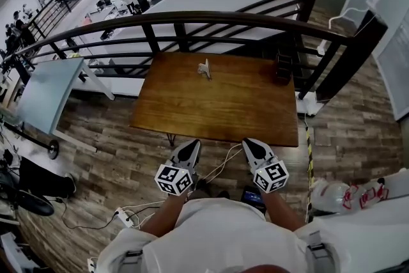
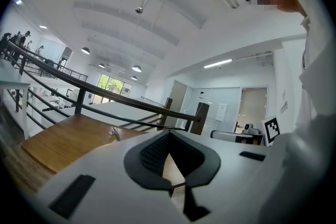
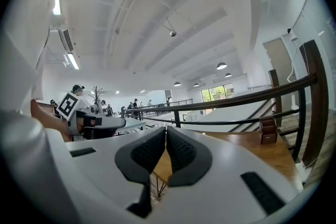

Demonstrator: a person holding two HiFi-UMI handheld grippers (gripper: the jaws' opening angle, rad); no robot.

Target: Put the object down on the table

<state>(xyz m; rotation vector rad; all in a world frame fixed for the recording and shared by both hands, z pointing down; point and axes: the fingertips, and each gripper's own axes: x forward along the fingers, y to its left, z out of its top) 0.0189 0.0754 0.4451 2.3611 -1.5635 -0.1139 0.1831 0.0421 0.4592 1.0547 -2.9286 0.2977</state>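
Head view: a small white object [image 1: 204, 69] lies on the wooden table [image 1: 192, 112] near its far edge, well apart from the left gripper [image 1: 189, 149] and right gripper [image 1: 250, 145]. Left gripper view: jaws pressed together, nothing between them. Right gripper view: jaws likewise together, empty.

A wooden table [image 1: 192, 112] stands mid-frame on a plank floor [image 1: 102, 131], backed by a dark railing [image 1: 211, 17]. An open office fills the upper left. Round ceiling lamps [image 2: 136, 68] glow overhead.
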